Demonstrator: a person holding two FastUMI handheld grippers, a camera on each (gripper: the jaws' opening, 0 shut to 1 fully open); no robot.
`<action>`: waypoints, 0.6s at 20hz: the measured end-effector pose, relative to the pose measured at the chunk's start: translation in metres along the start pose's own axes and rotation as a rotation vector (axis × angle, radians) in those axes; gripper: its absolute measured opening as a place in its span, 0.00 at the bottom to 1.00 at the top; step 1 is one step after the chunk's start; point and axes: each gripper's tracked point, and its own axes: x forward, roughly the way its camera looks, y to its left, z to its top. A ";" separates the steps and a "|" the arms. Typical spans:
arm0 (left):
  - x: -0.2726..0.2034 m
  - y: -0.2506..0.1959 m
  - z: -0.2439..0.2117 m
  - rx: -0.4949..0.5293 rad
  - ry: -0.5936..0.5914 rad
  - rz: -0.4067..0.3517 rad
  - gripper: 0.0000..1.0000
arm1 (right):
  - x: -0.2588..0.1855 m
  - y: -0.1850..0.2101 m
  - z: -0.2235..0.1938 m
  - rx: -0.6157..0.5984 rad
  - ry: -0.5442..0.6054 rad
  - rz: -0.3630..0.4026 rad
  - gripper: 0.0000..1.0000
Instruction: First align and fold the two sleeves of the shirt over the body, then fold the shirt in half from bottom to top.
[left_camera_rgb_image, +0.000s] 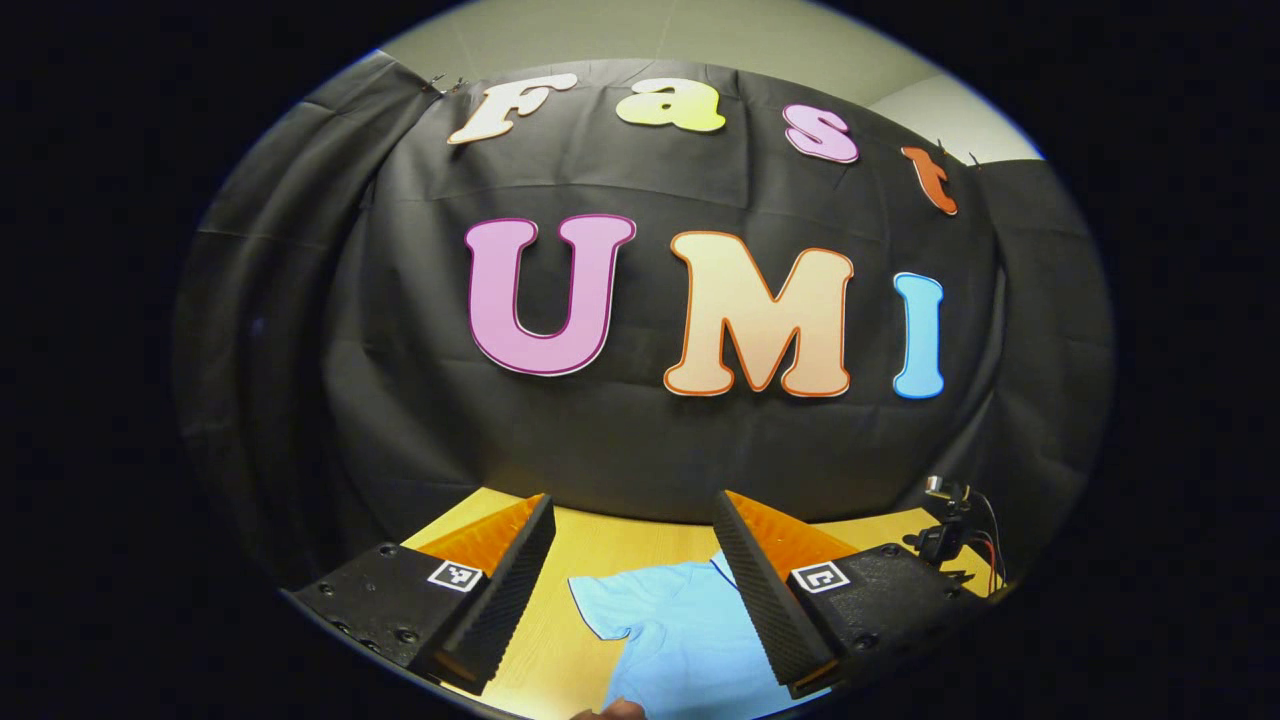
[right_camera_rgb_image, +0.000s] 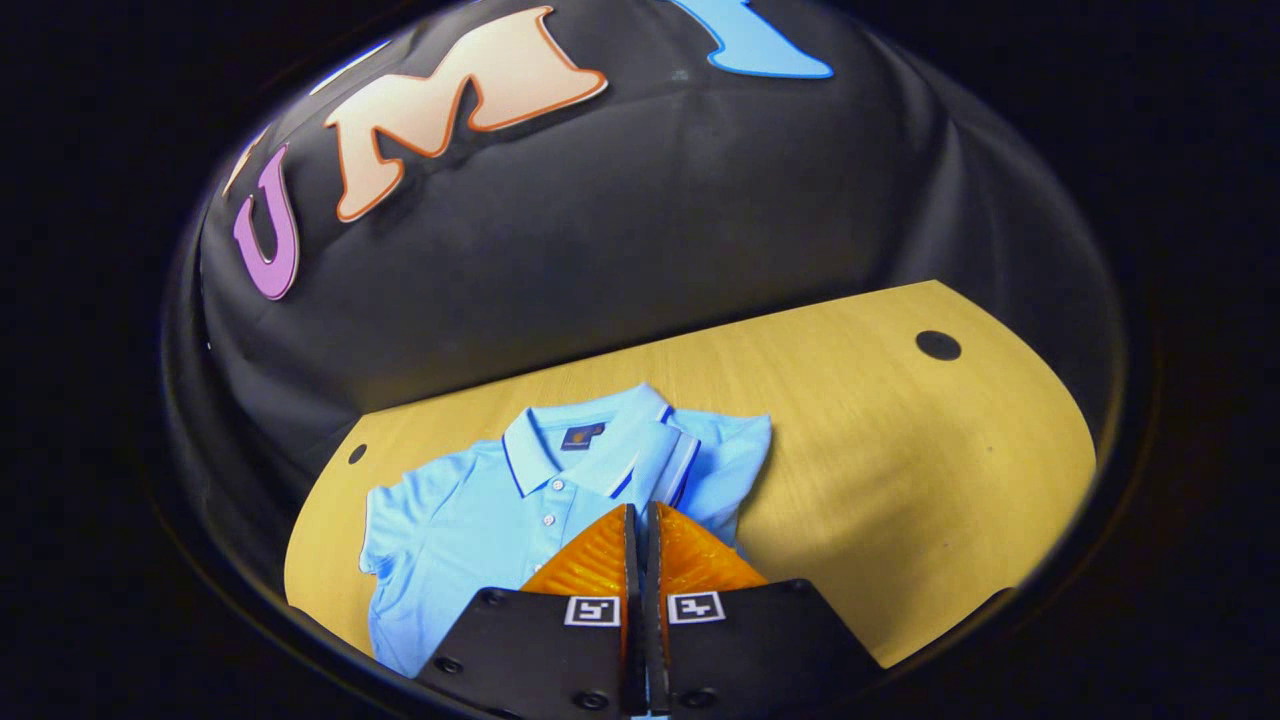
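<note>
1. Left gripper view: my left claw (left_camera_rgb_image: 634, 520) is wide open, fingers spread well apart at the bottom of the frame, nothing between them.
2. Same view: the light blue shirt (left_camera_rgb_image: 680, 630) lies flat on the wooden tabletop (left_camera_rgb_image: 600, 545), bottom centre of the frame, showing through the gap between the fingers. One short sleeve (left_camera_rgb_image: 600, 605) sticks out toward the left of the frame.
3. A small camera on a stand with cables (left_camera_rgb_image: 945, 535) sits at the lower right edge of the tabletop in that view.
4. Right gripper view: my right claw (right_camera_rgb_image: 642, 520) is narrow, fingers almost together, only a thin slit between them. The tips sit over the folded-over part of the shirt near the collar; I cannot tell if any fabric is pinched.
5. Same view: the shirt (right_camera_rgb_image: 470, 520) sits lower left of centre on the tabletop (right_camera_rgb_image: 880, 450), collar (right_camera_rgb_image: 575, 450) toward the top of the frame, button placket visible.
6. The sleeve on the left of the frame (right_camera_rgb_image: 385, 520) lies spread out flat. The side on the right of the frame (right_camera_rgb_image: 720, 465) looks folded in over the body.
7. Two dark round holes in the tabletop: one upper right (right_camera_rgb_image: 938, 345), one near the left edge (right_camera_rgb_image: 357, 453).
</note>
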 end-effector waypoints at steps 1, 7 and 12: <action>0.002 0.004 -0.004 0.003 0.004 0.009 0.94 | -0.004 0.003 -0.002 -0.016 -0.002 0.000 0.09; 0.024 0.027 -0.036 0.011 0.058 0.054 0.95 | -0.045 0.014 0.024 -0.116 -0.083 0.024 0.98; 0.051 0.030 -0.075 -0.010 0.143 0.055 0.96 | -0.106 0.019 0.049 -0.144 -0.174 0.039 0.98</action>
